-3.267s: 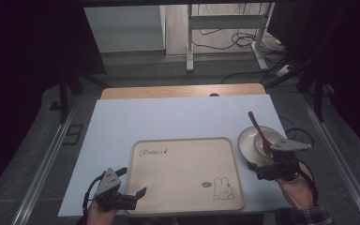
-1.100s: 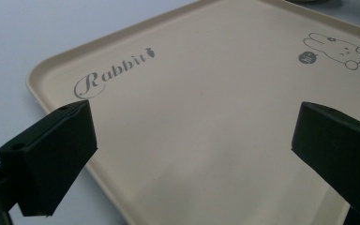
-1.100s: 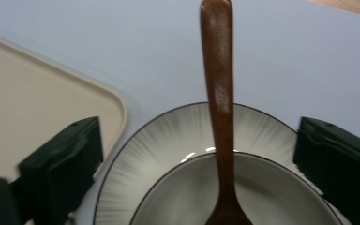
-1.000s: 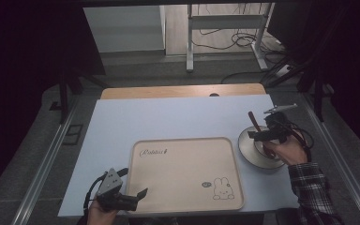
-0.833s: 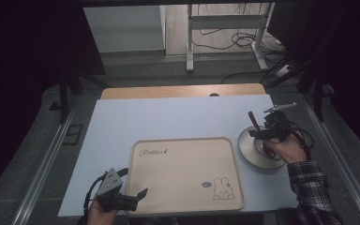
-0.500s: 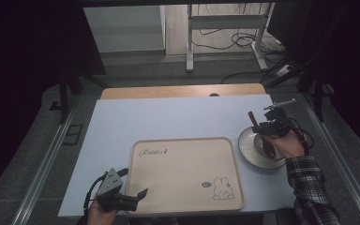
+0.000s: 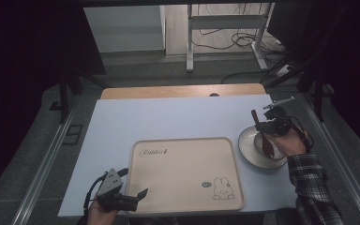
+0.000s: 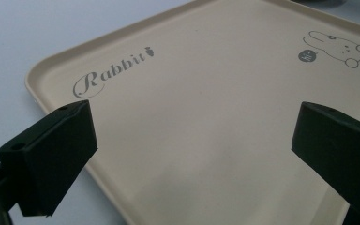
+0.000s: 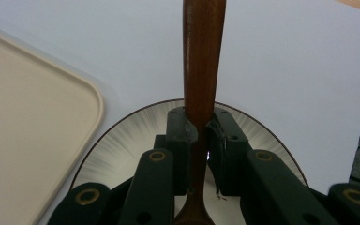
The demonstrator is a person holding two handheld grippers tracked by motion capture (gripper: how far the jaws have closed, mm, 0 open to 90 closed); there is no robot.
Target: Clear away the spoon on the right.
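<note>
Left gripper [image 7: 136, 196]: at the near edge of the table, toward its near left corner, held in the person's left hand; its fingers [image 8: 51, 157] stand wide apart with nothing between them, poised over the near left corner of the tray.
Tray [image 7: 183, 173]: beige, lying flat along the near edge of the table about midway; it bears the word "Rabbit" at its far left and a small rabbit drawing [image 7: 222, 189] at its near right.
Sleeve [image 7: 311, 187]: checked, coming in from the near right corner of the table toward the plate.
Plate [image 7: 248, 145]: pale, round, with a dark rim, on the table just beside the right edge of the tray, near the right edge of the table.
Spoon [image 9: 202, 61]: dark brown wood; its bowl lies in the plate and its handle slants up and away toward the far right of the table.
Right gripper [image 9: 201, 129]: over the plate in the person's right hand; its fingers have just been closing and now press on the spoon's handle from both sides, with only a thin slit of light left beside it in the right gripper view.
Table [image 7: 168, 117]: pale blue top, bare across its far half.
Wooden strip [image 7: 183, 90]: runs along the far edge of the table.
</note>
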